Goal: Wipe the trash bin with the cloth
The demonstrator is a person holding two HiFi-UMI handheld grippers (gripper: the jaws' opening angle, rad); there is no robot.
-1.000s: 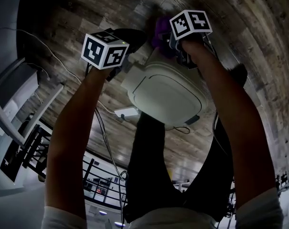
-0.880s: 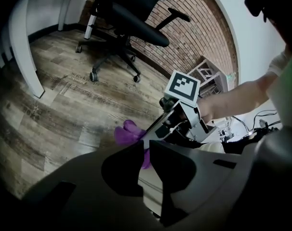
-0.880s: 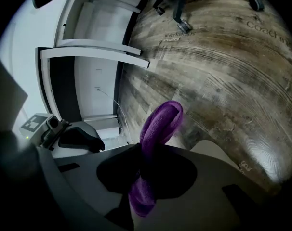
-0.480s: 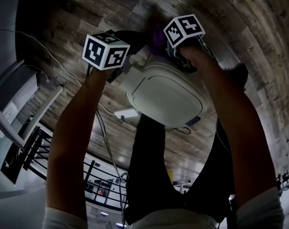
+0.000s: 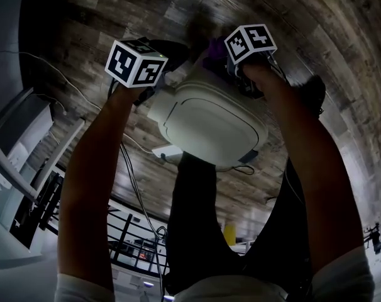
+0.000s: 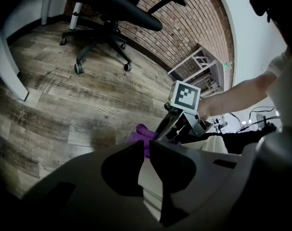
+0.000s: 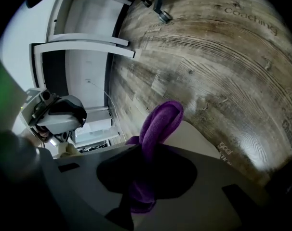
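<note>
A white trash bin [image 5: 209, 121] with a rounded lid stands on the wood floor between my arms. My left gripper [image 5: 160, 90] is at the bin's left edge, and its jaws are shut on a thin white strip of the bin [image 6: 148, 177]. At the bin's far edge my right gripper [image 5: 233, 68] is shut on a purple cloth [image 5: 214, 48]. In the right gripper view the cloth [image 7: 158, 124] bulges out past the jaws and lies against the bin's white surface [image 7: 199, 134]. The left gripper view shows the cloth [image 6: 139, 136] and the right gripper [image 6: 171, 128] across the bin.
An office chair [image 6: 117, 6] on casters stands on the floor beyond the bin. White furniture [image 5: 27, 137] and a black rack line the left side. A white power strip [image 5: 167, 151] and cables lie by the bin's near side, next to a person's leg [image 5: 193, 219].
The bin has shifted and tilted slightly leftward with my left gripper. My right gripper and the cloth have moved a little along the bin's far edge.
</note>
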